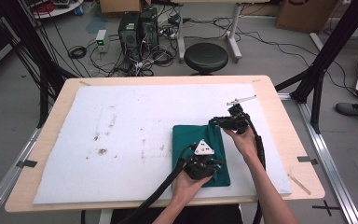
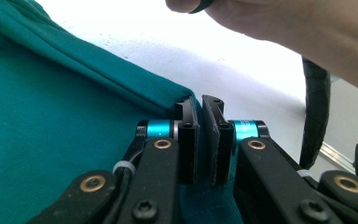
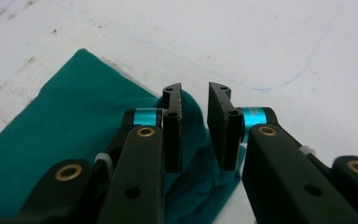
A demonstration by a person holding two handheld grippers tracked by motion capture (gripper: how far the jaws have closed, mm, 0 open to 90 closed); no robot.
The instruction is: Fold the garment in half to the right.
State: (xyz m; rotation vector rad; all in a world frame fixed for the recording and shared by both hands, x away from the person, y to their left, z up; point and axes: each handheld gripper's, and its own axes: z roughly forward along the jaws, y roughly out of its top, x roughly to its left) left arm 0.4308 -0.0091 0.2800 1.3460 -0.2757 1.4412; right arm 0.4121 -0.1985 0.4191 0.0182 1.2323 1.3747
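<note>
The green cloth (image 1: 200, 151) is lying folded on the white mat (image 1: 121, 140), its long axis running from the person's edge away toward the far side. The left gripper (image 1: 204, 164) is sitting at the near end, jaws clenched on a fold. The right gripper (image 1: 219, 122) is reaching sideways over the far right corner, jaws parted, cloth bunched loosely between them.
</note>
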